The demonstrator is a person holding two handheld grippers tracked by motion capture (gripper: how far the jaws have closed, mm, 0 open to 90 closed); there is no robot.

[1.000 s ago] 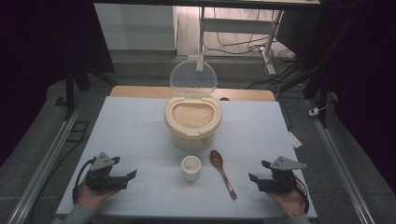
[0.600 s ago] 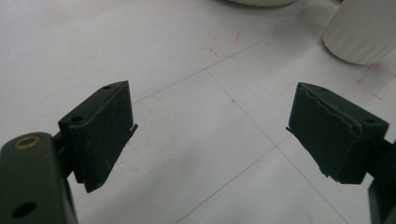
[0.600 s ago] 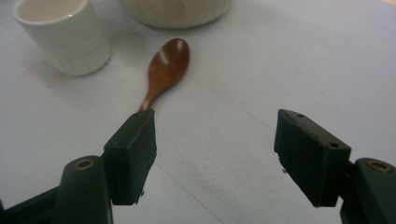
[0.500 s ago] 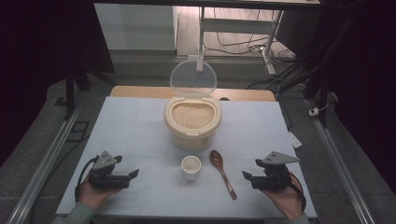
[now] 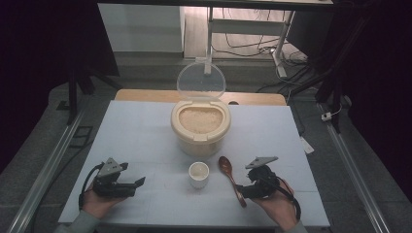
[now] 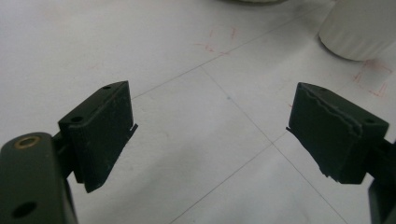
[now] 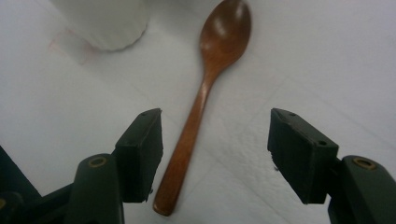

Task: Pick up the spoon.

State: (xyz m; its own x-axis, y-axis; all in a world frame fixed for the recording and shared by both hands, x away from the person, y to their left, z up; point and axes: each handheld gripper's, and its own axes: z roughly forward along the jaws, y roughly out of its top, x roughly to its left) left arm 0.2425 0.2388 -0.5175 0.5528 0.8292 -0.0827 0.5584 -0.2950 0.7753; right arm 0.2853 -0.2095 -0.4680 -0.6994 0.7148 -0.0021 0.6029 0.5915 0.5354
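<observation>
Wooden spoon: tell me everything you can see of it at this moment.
The wooden spoon looks like one piece of smooth reddish-brown wood, with an oval bowl facing up and a slim handle that widens slightly at its rounded end. It lies flat on the white table, bowl toward the rice container, just right of the small white cup. The handle end lies between the open jaws of the right gripper, which have just been closing; they do not yet touch it.

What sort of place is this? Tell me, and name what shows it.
Probably a lab or recording workspace, not a kitchen: a white table marked with lines, metal rails alongside it, and loose cables on the floor beyond the rice container.
</observation>
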